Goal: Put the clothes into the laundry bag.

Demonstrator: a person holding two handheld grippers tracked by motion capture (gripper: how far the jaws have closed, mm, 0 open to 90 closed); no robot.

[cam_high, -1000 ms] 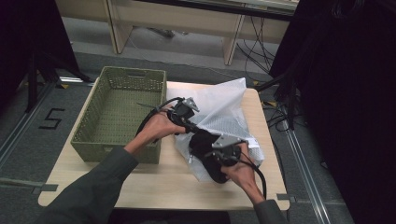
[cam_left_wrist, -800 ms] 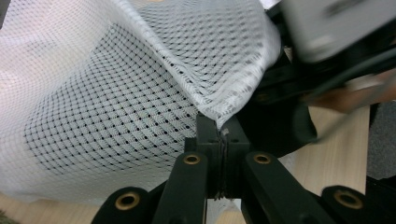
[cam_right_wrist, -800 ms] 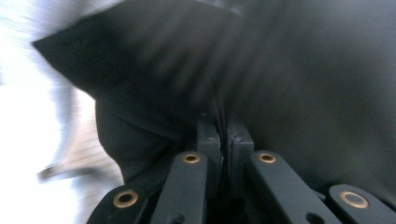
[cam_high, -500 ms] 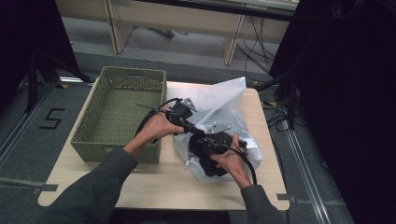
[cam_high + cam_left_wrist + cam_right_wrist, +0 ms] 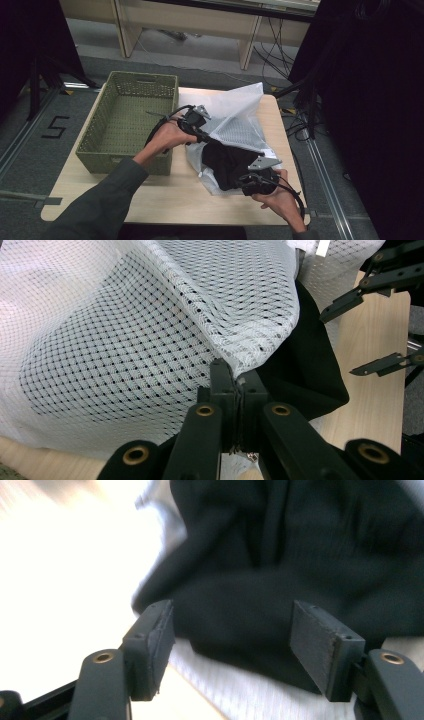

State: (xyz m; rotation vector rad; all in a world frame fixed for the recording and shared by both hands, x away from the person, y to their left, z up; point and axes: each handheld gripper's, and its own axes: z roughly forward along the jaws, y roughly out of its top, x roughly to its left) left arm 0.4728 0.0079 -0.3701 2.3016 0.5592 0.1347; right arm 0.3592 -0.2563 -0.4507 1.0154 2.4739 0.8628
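From above, the left gripper [image 5: 202, 136] is pinching the white mesh bag [image 5: 235, 122] (its edge). In its own view the jaws are pressing together on mesh. The right gripper [image 5: 232, 652] jaws have just been opening, standing apart before the black cloth [image 5: 300, 570].

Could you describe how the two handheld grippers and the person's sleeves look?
Both grippers are black. The left gripper and right gripper each carry a grey three-cornered plate on top and trail a black cable. Their jaws are flat black bars with brass-coloured pivot rivets; the right gripper's pads are dark grey rectangular blocks. The left sleeve is dark grey-green.
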